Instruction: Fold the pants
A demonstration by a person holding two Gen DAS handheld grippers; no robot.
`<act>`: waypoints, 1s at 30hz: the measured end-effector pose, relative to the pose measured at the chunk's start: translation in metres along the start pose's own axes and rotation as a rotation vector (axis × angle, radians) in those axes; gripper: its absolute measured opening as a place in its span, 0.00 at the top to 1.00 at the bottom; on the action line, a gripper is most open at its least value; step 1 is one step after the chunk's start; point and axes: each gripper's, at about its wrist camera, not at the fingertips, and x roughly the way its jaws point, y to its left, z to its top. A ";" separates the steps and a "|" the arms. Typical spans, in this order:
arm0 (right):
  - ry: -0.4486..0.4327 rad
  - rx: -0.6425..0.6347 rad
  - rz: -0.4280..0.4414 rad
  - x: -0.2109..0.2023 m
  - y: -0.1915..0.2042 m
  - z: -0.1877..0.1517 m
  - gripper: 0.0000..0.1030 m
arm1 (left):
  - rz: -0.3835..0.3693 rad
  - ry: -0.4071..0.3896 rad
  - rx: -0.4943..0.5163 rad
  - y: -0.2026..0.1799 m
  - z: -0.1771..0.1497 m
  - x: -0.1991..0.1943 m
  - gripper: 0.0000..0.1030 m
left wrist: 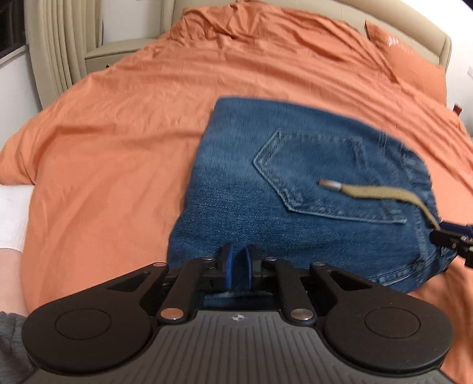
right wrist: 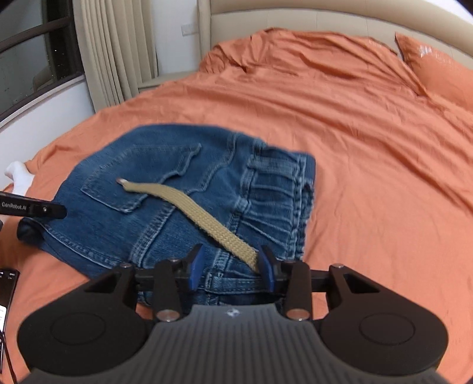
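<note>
Denim pants (left wrist: 295, 183) pinched by left gripper (left wrist: 238, 267); right gripper (right wrist: 232, 270) spread over waistband.

Bed (right wrist: 369, 141) fills most of both views, covered in a creased orange sheet. Matching orange pillow (right wrist: 437, 71) at upper right of the frame. Beige padded headboard (right wrist: 295, 17) curves along the top edge. Cream pleated curtains (right wrist: 109, 50) hang at upper left; dark-framed window (right wrist: 32, 53) beside them, dark outside. Pale nightstand (left wrist: 118, 50) between curtains and bed. White wall (right wrist: 174, 38) with a switch plate (right wrist: 188, 29). Lighting even, indoor.
</note>
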 end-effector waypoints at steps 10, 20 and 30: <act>0.073 -0.001 -0.013 0.014 0.001 0.015 0.64 | 0.045 0.050 0.025 -0.009 0.011 -0.001 0.86; -0.067 -0.056 -0.010 -0.076 0.017 0.056 0.30 | 0.049 -0.185 0.091 -0.048 0.040 -0.120 0.70; -0.341 -0.120 -0.049 -0.208 0.054 0.061 0.21 | 0.037 -0.473 0.146 -0.109 0.025 -0.248 0.43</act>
